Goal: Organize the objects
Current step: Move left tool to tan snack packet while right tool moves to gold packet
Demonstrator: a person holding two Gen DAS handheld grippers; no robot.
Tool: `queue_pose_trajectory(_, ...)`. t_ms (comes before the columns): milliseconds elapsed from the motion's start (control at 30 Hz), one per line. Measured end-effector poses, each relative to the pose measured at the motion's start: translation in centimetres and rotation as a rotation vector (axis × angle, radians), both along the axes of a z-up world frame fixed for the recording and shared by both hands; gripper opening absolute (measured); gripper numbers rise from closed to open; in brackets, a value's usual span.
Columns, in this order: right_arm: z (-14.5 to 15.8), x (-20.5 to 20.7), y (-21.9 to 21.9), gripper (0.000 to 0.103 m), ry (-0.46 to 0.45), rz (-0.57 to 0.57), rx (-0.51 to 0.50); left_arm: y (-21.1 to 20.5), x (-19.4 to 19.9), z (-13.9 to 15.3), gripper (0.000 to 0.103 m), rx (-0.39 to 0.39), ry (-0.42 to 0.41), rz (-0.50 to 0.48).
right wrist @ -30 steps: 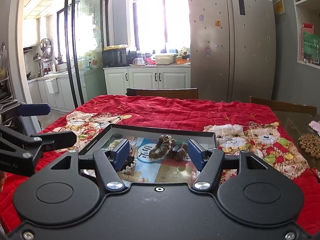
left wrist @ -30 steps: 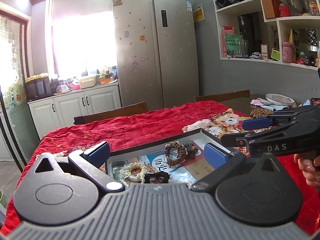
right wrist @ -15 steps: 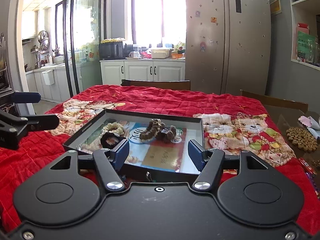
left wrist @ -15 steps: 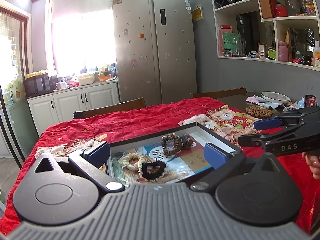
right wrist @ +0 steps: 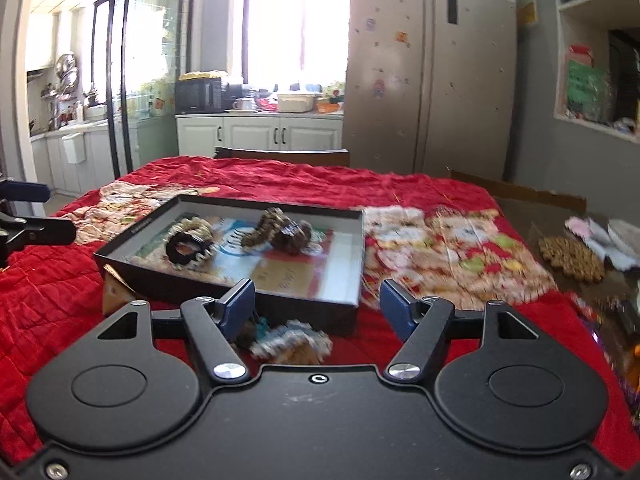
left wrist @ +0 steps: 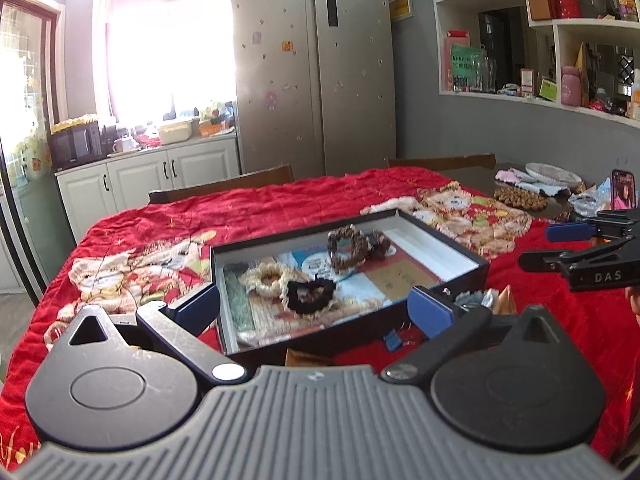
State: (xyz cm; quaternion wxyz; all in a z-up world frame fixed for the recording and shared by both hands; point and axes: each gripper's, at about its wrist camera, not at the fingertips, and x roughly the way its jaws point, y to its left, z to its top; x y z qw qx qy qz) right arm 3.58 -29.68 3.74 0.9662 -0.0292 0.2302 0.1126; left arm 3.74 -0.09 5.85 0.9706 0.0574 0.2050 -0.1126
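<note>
Blown-out window (left wrist: 168,52) backlight, motion blur

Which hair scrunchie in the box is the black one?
The black scrunchie lies at the near left of the box, overlapping the cream scrunchie. The two brown scrunchies sit farther back.

4 scrunchies (left wrist: 307,294) in box (left wrist: 448,276), on tablecloth (left wrist: 280,208)

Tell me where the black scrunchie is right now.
In the left wrist view the black scrunchie lies in the box, near its front left, touching the cream scrunchie.
</note>
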Motion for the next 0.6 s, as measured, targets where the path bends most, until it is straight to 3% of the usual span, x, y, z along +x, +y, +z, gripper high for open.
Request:
queue_pose_trajectory(267,-3.1,-0.1,-1.8,0.068,0.033,-0.040,0.029,0.2,-0.5,-2.3,0.103,0.010,-0.002,0.004)
queue_pose_trajectory(600,-5.7,0.1,0.1,0.066,0.048,0.027,0.007,0.7,0.8,-5.7,0.103,0.000,0.064,0.020)
